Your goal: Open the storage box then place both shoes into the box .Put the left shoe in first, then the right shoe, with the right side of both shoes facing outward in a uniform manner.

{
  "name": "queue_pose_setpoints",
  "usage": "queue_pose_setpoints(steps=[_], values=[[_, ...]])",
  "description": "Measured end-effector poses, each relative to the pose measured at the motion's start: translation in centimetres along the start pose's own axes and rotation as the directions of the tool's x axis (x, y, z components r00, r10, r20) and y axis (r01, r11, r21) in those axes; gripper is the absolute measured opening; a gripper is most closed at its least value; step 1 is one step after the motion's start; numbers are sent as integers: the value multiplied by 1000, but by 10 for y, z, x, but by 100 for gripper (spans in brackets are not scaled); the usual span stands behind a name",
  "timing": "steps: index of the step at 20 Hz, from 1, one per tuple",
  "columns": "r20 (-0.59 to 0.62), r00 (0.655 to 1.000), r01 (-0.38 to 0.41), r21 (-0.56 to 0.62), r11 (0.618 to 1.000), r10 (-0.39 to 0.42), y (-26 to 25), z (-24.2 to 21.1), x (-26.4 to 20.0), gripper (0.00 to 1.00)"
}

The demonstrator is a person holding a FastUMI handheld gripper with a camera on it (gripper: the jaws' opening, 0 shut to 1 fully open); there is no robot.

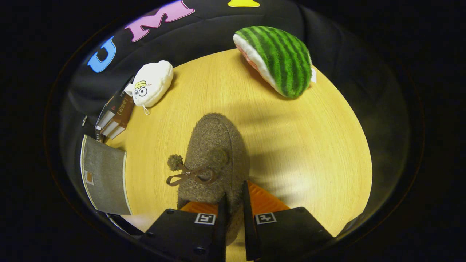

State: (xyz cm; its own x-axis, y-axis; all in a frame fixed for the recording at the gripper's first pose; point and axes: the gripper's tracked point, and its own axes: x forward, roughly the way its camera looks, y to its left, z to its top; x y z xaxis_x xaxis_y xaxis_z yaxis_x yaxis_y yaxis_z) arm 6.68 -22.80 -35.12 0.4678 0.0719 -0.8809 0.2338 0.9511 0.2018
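A brown fuzzy shoe [214,145] with a bow and pom-poms points away from me above the round wooden table [309,145]. My gripper [234,196] is shut on the shoe's heel edge, both fingers pressing a thin fold of it. The shoe looks lifted, with its shadow on the tabletop to its right. The grey fabric storage box [103,178] stands at the table's left edge, left of the shoe; only its flat grey side with a small tag shows, so I cannot tell whether it is open.
A watermelon-slice plush [280,58] lies at the far side of the table. A white plush with cartoon eyes [151,83] sits far left, beside a stack of books [115,114] behind the box. Bare tabletop spreads to the right of the shoe.
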Motion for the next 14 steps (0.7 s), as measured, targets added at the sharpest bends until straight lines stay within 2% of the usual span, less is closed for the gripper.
queue_pose_setpoints(steps=[1, 4, 8, 14], values=[[1, 1000, -7, -6, 1000, 7, 1, -1, 2, 12], [-9, 1000, -9, -26, 1000, 9, 2, -5, -3, 5], [33, 999, -1, 33, 999, -1, 20, -3, -27, 5], [96, 992, -88, 127, 988, 76, 94, -7, -88, 5]])
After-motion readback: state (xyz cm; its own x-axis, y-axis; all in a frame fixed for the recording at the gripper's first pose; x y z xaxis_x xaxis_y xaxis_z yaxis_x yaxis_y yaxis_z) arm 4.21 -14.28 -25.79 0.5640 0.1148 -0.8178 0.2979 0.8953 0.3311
